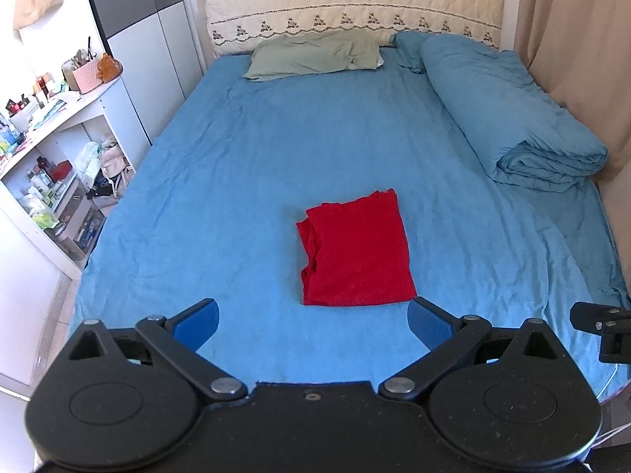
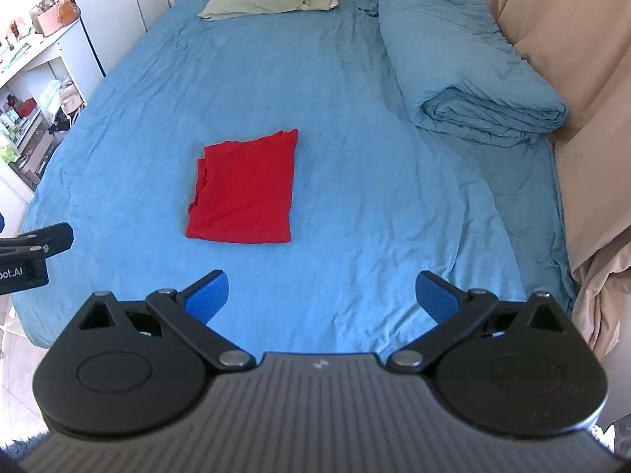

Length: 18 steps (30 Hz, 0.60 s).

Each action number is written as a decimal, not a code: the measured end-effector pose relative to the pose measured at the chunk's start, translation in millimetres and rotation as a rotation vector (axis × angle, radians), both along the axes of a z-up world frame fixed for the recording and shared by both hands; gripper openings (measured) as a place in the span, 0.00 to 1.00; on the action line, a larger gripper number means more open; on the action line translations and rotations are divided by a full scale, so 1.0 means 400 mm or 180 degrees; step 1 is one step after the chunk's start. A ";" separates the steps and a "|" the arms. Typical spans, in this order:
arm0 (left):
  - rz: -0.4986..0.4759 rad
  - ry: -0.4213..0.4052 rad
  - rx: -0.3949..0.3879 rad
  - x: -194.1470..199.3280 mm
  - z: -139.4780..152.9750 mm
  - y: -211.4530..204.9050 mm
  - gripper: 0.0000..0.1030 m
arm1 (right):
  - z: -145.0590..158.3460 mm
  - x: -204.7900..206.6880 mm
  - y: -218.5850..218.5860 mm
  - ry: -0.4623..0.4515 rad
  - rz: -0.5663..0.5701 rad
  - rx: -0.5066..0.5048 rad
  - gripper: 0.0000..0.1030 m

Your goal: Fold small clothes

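A red garment (image 1: 355,252) lies folded into a flat rectangle on the blue bed sheet (image 1: 276,149). It also shows in the right wrist view (image 2: 244,191). My left gripper (image 1: 313,321) is open and empty, held above the sheet just in front of the garment's near edge. My right gripper (image 2: 321,295) is open and empty, in front of the garment and to its right. Neither gripper touches the cloth. Part of the right gripper shows at the right edge of the left wrist view (image 1: 601,329).
A rolled blue duvet (image 1: 512,118) lies along the bed's right side by a beige curtain (image 2: 572,79). A green pillow (image 1: 315,55) rests at the headboard (image 1: 355,4). A cluttered white shelf unit (image 1: 59,157) stands left of the bed.
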<state>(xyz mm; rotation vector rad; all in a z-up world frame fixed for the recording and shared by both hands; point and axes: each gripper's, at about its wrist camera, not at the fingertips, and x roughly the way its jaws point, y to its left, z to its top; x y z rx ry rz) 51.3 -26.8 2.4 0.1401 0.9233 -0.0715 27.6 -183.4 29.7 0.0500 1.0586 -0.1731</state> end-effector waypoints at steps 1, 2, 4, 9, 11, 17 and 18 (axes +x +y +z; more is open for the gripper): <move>0.0008 -0.0006 0.0007 0.000 0.001 -0.001 1.00 | 0.001 0.001 0.000 -0.0003 -0.0006 0.0000 1.00; 0.0013 -0.0010 0.0007 0.000 0.001 -0.002 1.00 | 0.001 0.002 0.000 -0.0007 -0.0011 0.0003 1.00; 0.0024 -0.0017 0.0005 0.000 0.003 -0.003 1.00 | 0.001 0.003 0.004 -0.0005 -0.0013 0.0003 1.00; 0.0015 -0.0027 0.0021 0.004 0.005 -0.001 1.00 | 0.001 0.003 0.001 -0.0012 -0.0027 0.0004 1.00; 0.0010 -0.0030 0.0030 0.004 0.004 -0.001 1.00 | 0.005 0.001 0.007 -0.0017 -0.0042 0.0008 1.00; 0.0007 -0.0031 0.0033 0.003 0.004 0.000 1.00 | 0.008 0.004 0.008 -0.0020 -0.0054 0.0007 1.00; 0.0011 -0.0033 0.0034 0.003 0.004 0.000 1.00 | 0.009 0.004 0.009 -0.0020 -0.0056 0.0008 1.00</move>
